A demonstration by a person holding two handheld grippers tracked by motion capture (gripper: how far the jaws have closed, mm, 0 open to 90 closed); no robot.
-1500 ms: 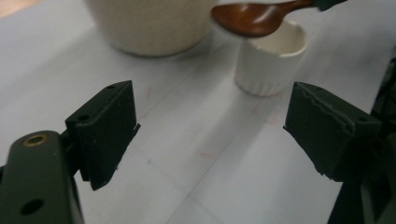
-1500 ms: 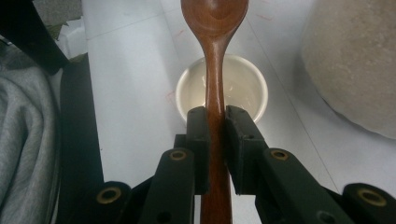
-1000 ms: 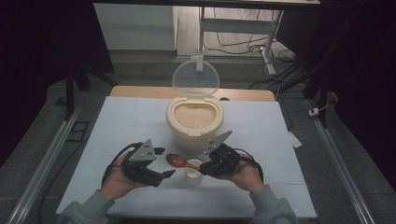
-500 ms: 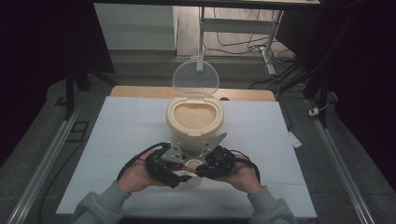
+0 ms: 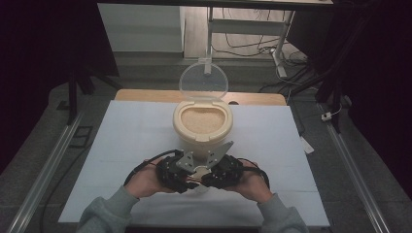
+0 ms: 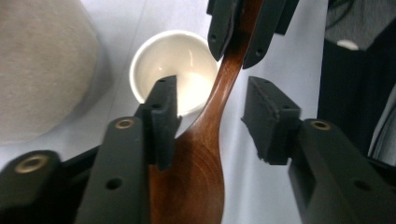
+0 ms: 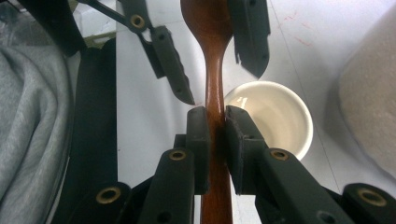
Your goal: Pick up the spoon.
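My right gripper (image 7: pixel 215 126) is shut on the handle of a brown wooden spoon (image 7: pixel 208 23), held level above the table. My left gripper (image 6: pixel 212 114) faces it, and its jaws have just been closing around the spoon's bowl (image 6: pixel 201 154). One pad is right beside the bowl; the other still stands apart. A white empty cup (image 6: pixel 173 60) sits on the table under the spoon. In the high view both grippers, left (image 5: pixel 187 177) and right (image 5: pixel 209 174), meet just in front of the cream rice container (image 5: pixel 202 124).
The container is full of rice and its clear lid (image 5: pixel 203 82) stands open at the back. The white table top (image 5: pixel 121 145) stretches to both sides. A grey sleeve (image 7: pixel 28 130) lies close on the left of the right gripper view.
The left gripper has moved right to meet the right gripper, and its jaws have narrowed around the spoon's bowl. The right gripper and spoon have kept still.
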